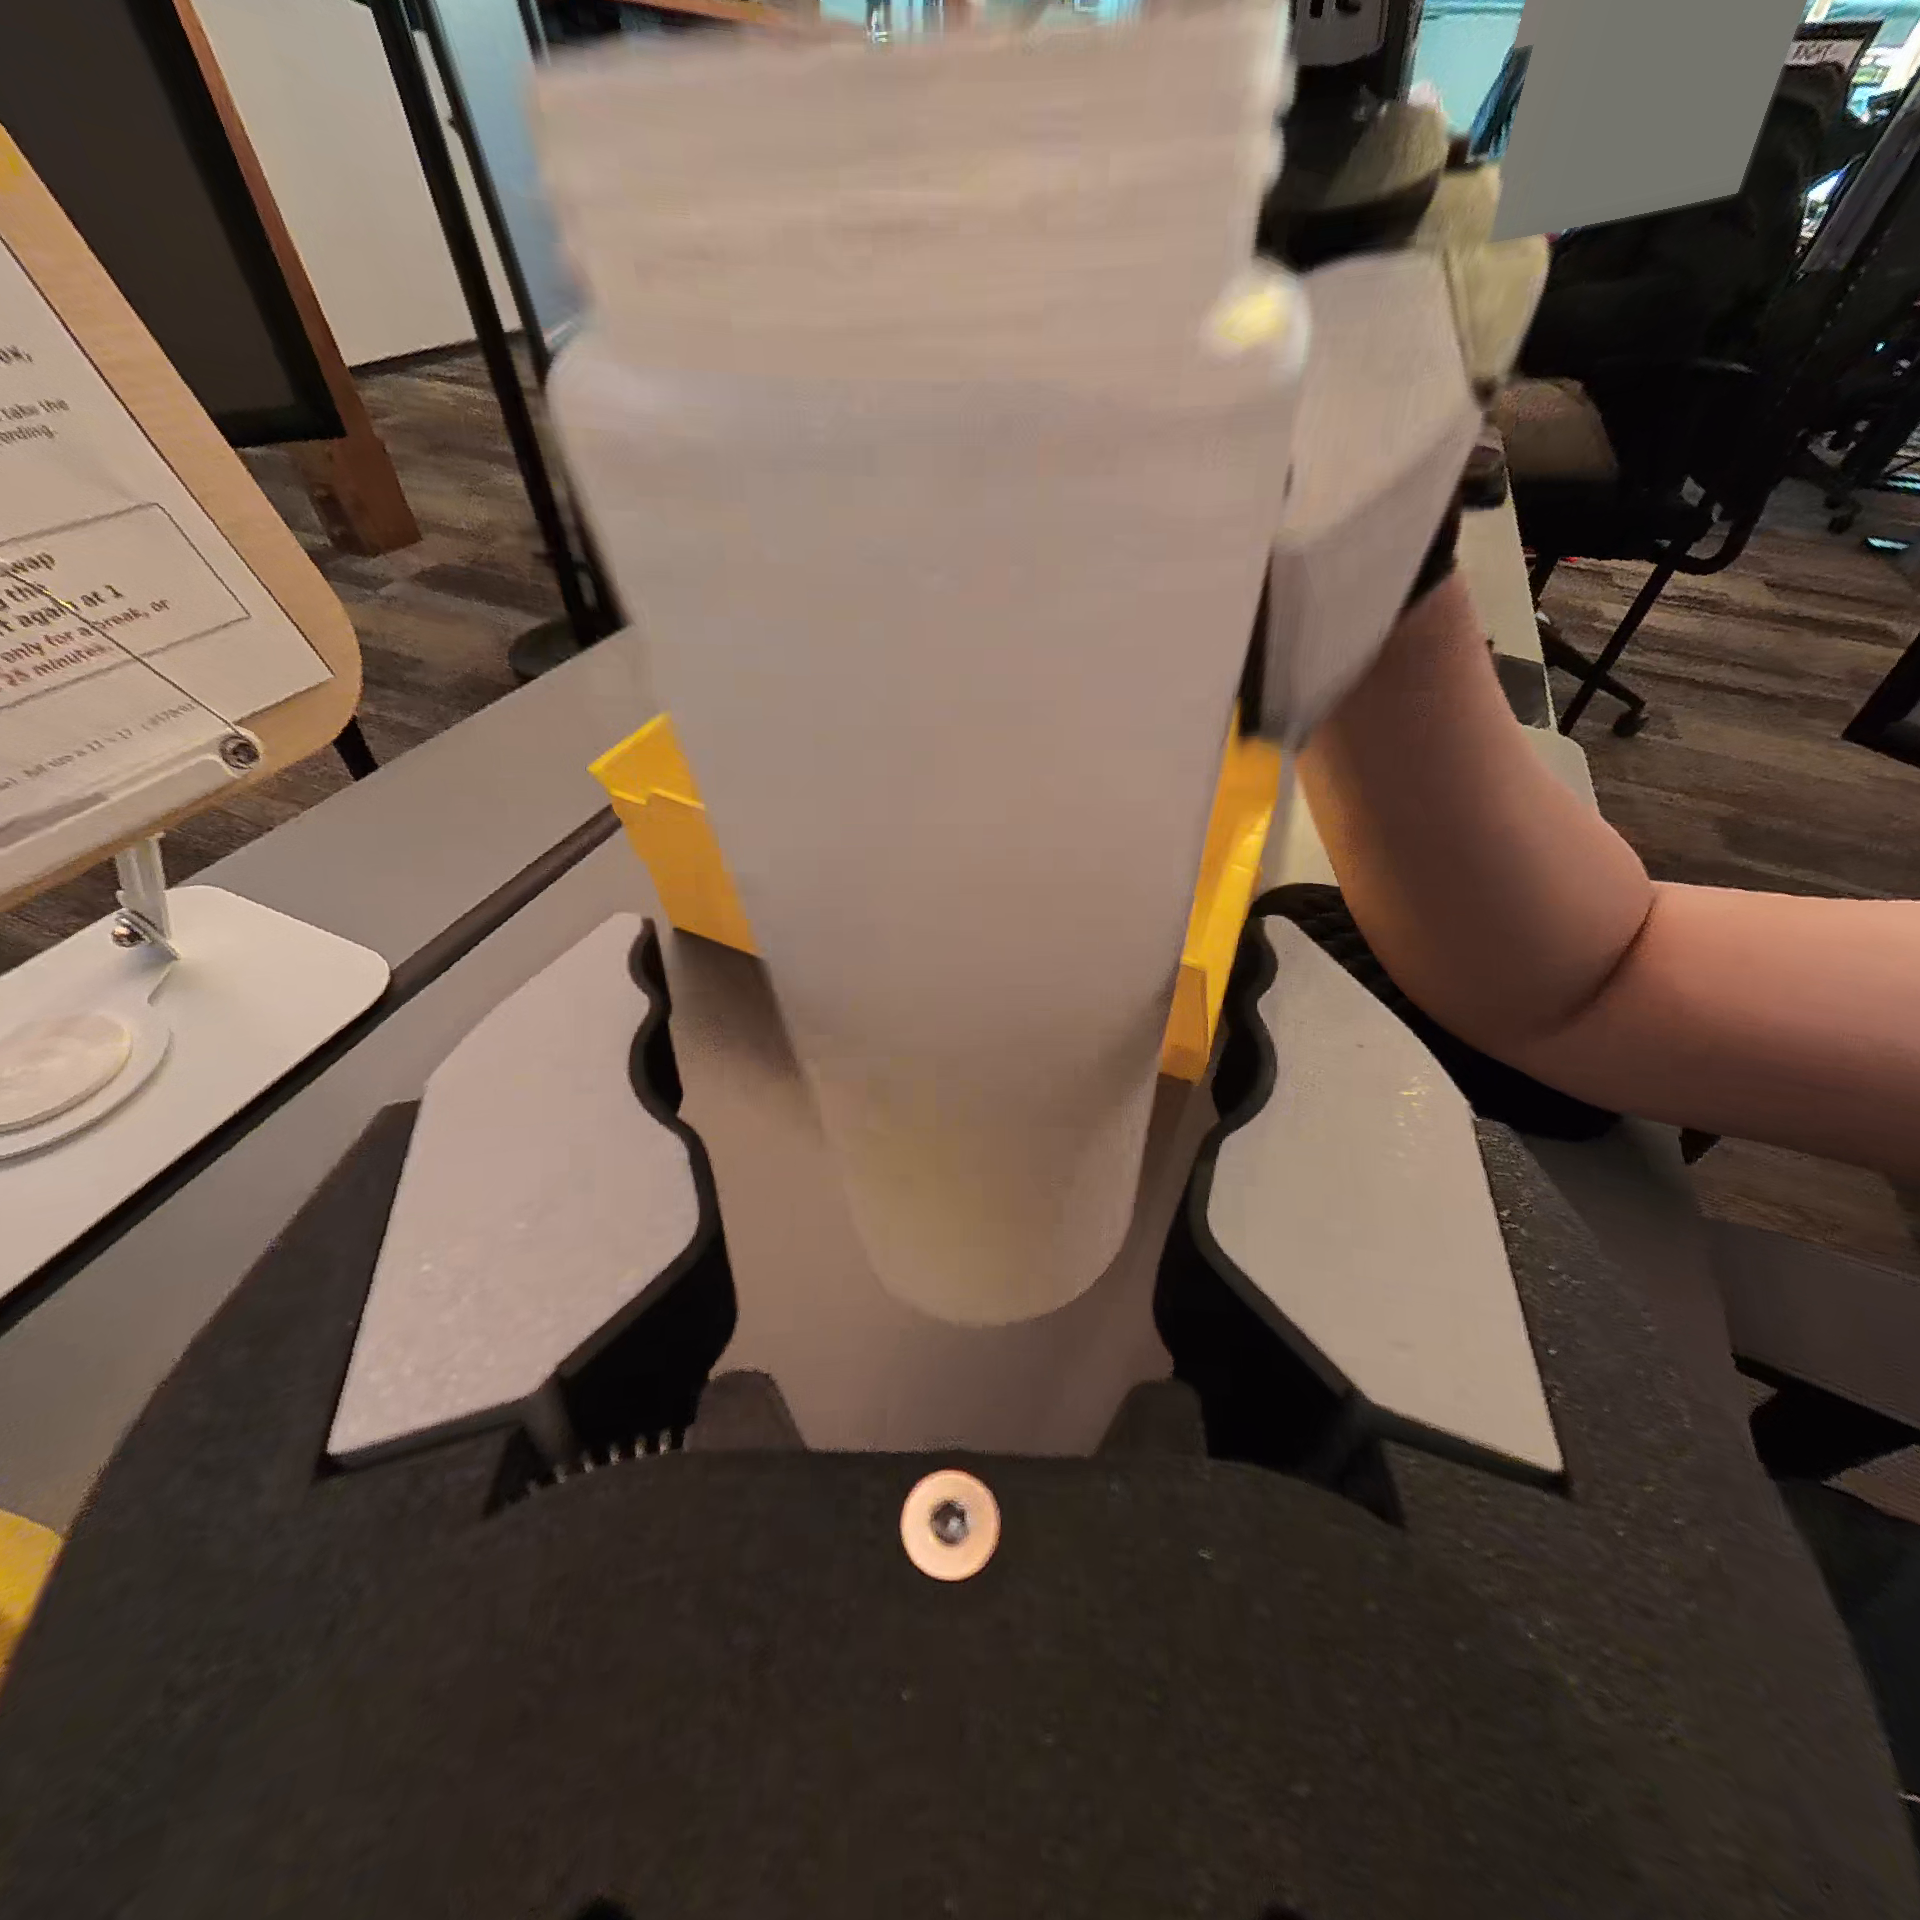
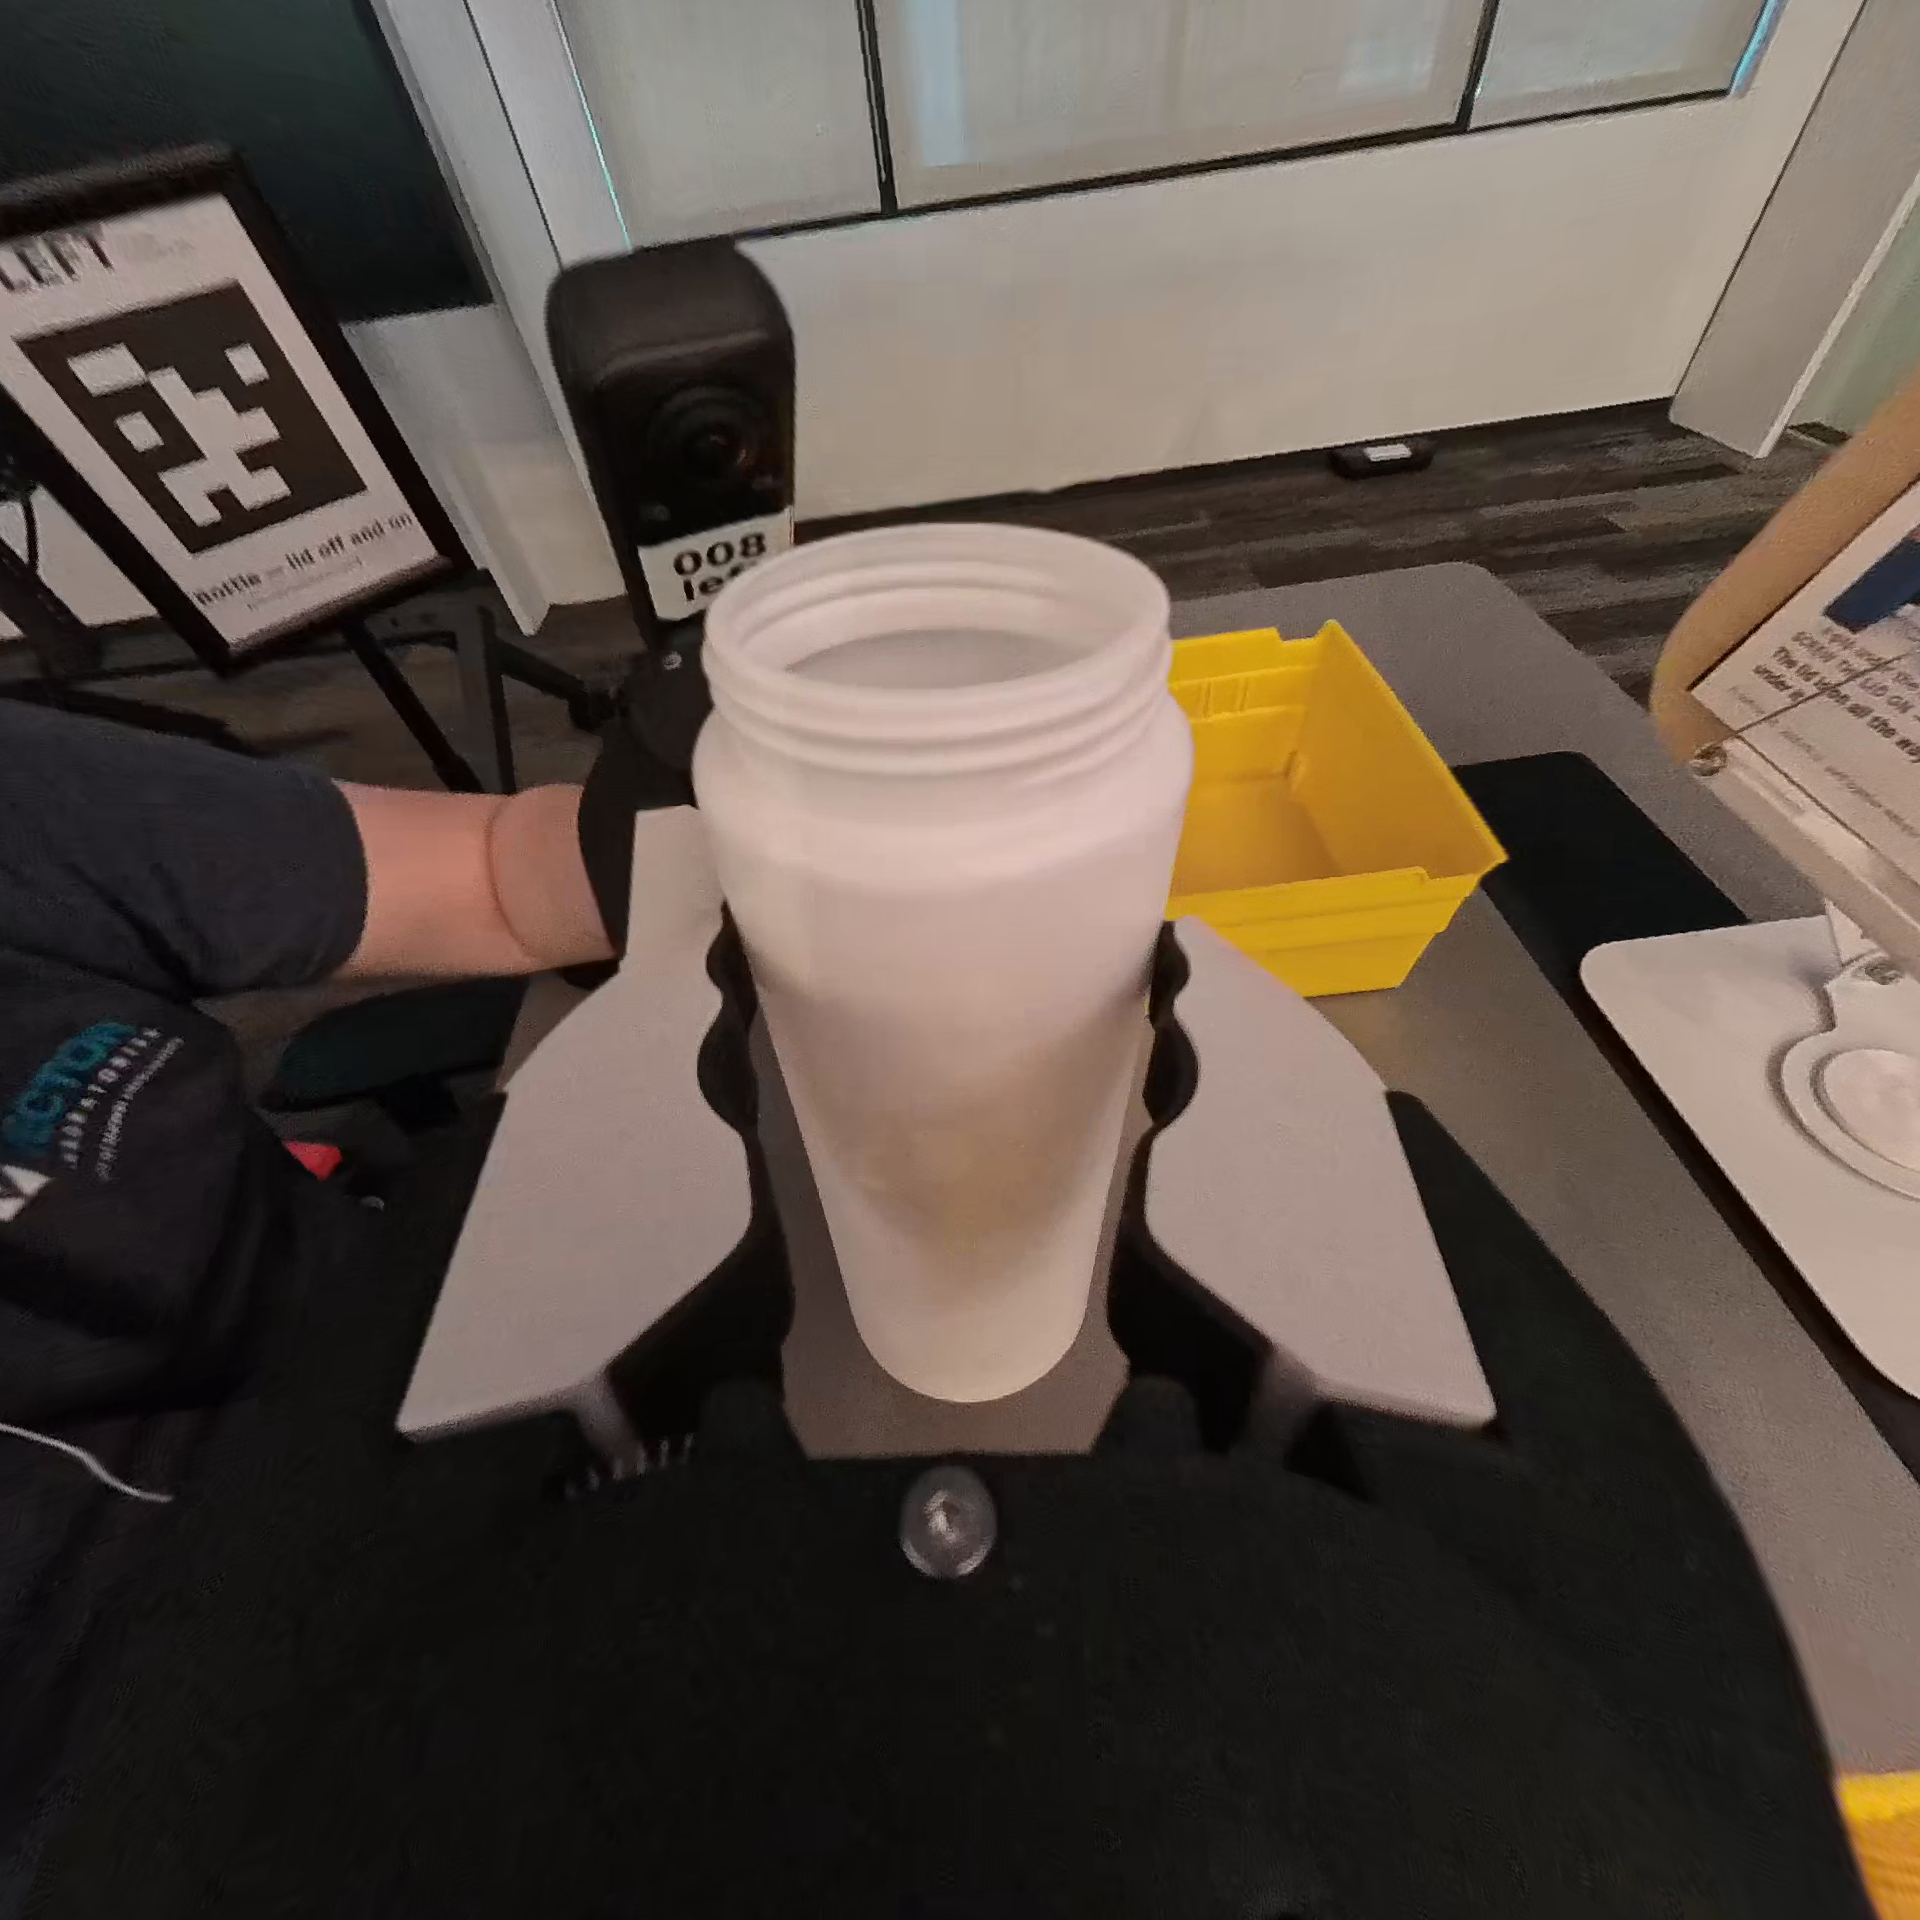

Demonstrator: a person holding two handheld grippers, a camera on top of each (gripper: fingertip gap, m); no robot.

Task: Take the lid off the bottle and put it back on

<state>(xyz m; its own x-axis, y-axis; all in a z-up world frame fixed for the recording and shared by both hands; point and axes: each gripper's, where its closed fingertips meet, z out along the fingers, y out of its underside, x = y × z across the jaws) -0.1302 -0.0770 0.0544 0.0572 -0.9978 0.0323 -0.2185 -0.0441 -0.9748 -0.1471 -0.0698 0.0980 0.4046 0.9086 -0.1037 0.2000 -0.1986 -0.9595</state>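
Note:
A translucent white bottle [image 2: 945,935] stands upright with its wide threaded neck [image 2: 935,644] open and no lid on it. My right gripper [image 2: 945,935] is shut on the bottle's body, with both fingers pressed against its sides. My left gripper [image 1: 948,935] is open around the same bottle [image 1: 935,675], with a gap on each side. The bottle is motion-blurred in the left wrist view. One finger [image 1: 1361,488] of the right gripper shows to the right of the bottle there. A finger [image 2: 665,862] of the left gripper shows behind the bottle in the right wrist view. I see no lid.
A yellow bin [image 2: 1340,831] sits on the grey table [image 2: 1455,1091] just behind the bottle, and also shows in the left wrist view [image 1: 665,831]. A white stand base [image 2: 1766,1091] with a clipboard [image 1: 125,582] is beside it. A yellow ribbed thing [image 2: 1886,1849] shows at the frame corner.

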